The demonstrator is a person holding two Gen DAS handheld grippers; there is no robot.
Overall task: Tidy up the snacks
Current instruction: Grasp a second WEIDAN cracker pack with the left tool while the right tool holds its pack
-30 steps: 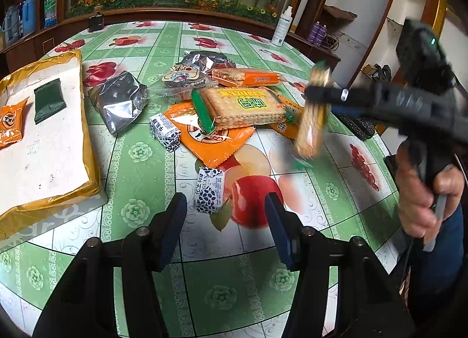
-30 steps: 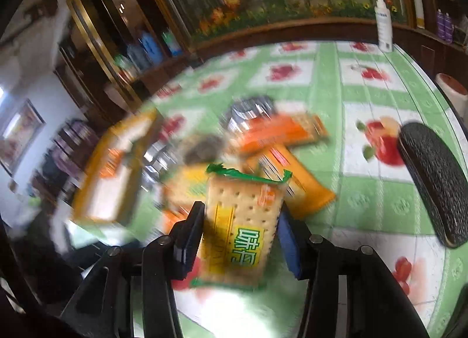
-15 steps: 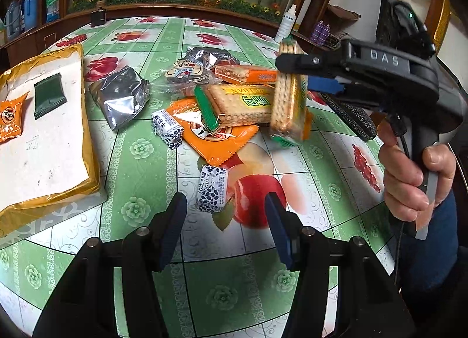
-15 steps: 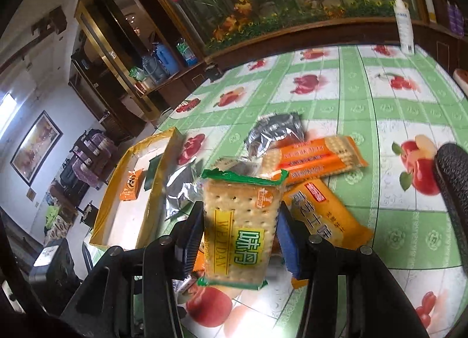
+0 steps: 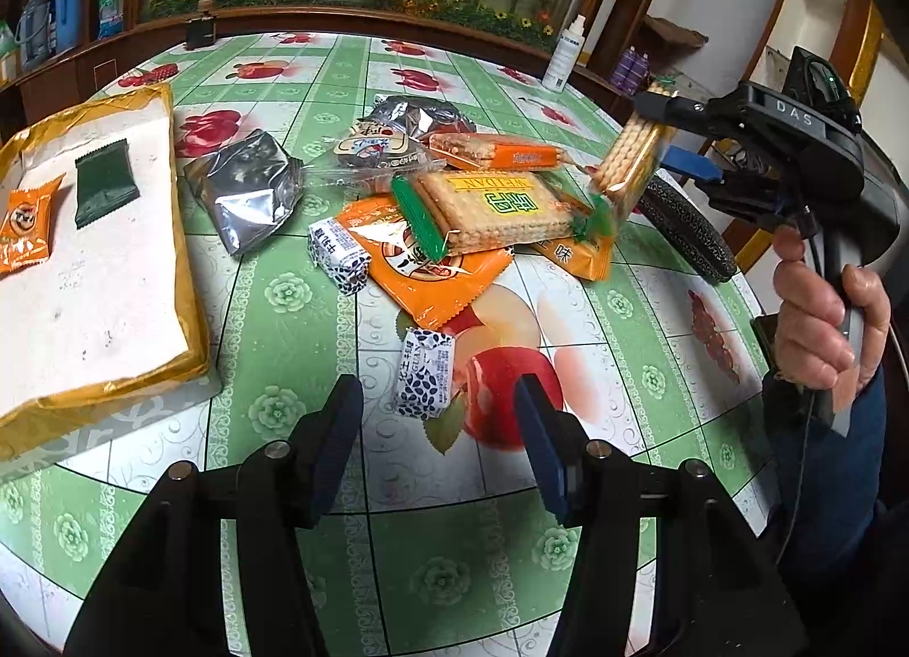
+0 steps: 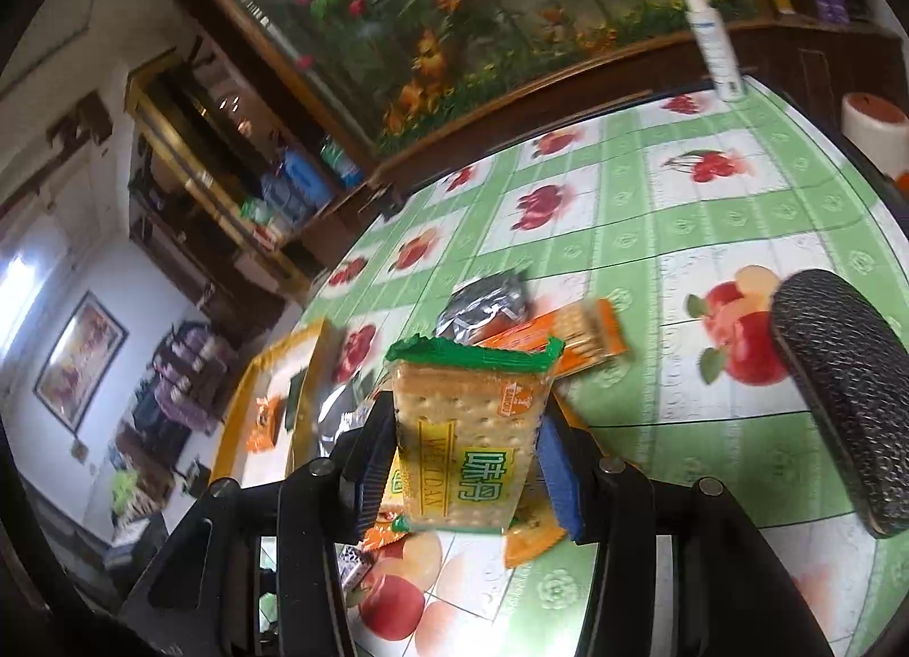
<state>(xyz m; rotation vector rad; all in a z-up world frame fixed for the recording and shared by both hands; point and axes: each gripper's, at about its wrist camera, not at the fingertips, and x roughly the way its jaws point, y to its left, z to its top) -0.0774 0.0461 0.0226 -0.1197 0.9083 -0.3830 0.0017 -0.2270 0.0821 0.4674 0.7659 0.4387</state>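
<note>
My right gripper (image 6: 463,464) is shut on a cracker pack (image 6: 471,441) with green ends, held in the air above the snack pile; the same cracker pack (image 5: 630,162) shows edge-on in the left wrist view, right of the pile. A second cracker pack (image 5: 488,208) lies on top of orange wrappers (image 5: 437,282). Silver foil bags (image 5: 244,191) and small black-and-white candies (image 5: 425,373) lie around it. My left gripper (image 5: 437,441) hovers open over the nearest candy, holding nothing. A yellow-rimmed tray (image 5: 187,259) at the left holds an orange packet (image 5: 25,228) and a dark green packet (image 5: 105,191).
A black glasses case (image 5: 682,231) lies at the table's right edge, under the right gripper. A white spray bottle (image 5: 565,52) stands at the far edge. A person's hand (image 5: 824,316) grips the right tool's handle. Shelves and a cabinet ring the round table.
The right gripper has carried the cracker pack up and to the right, away from the pile, and rolled so the pack tilts. The left gripper has stayed still.
</note>
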